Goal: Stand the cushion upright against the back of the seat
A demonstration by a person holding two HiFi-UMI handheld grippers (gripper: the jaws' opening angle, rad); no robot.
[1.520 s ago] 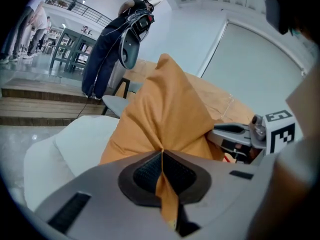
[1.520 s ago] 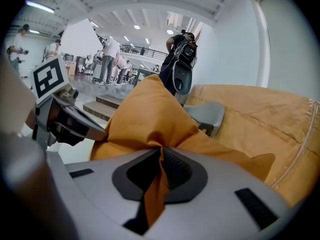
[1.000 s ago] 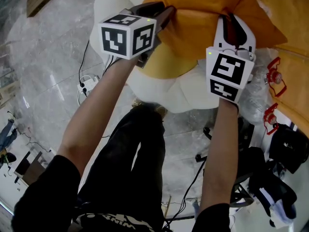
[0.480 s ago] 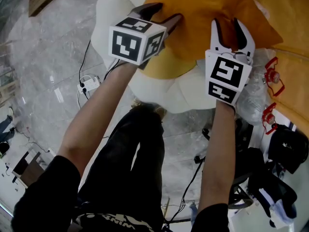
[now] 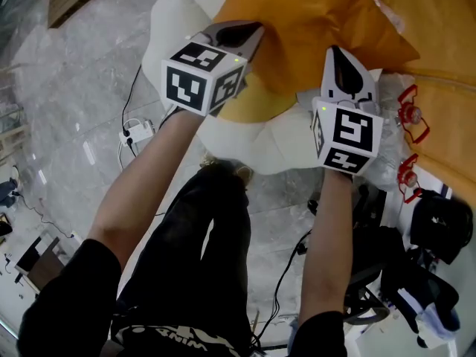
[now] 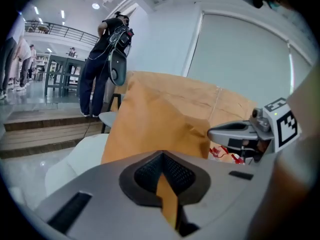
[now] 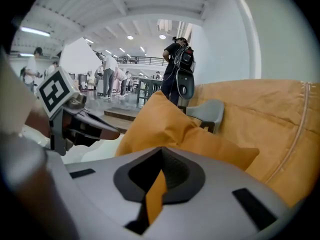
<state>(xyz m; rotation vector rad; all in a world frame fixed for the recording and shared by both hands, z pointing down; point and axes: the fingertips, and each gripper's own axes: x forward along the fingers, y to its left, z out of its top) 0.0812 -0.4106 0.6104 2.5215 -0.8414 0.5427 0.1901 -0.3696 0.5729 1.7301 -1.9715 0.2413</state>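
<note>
You had the left gripper (image 5: 239, 31) and right gripper (image 5: 339, 55) each clamped tight on a pinch of the orange cushion (image 5: 297, 21) at its near edge, apparently to tip it up off the white seat (image 5: 245, 136) toward the orange back (image 7: 280, 129).

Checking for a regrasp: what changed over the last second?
Both grippers' jaws opened wide, then shut again: the left gripper and right gripper now each pinch the near edge of the orange cushion. The cushion stayed on the white seat.
</note>
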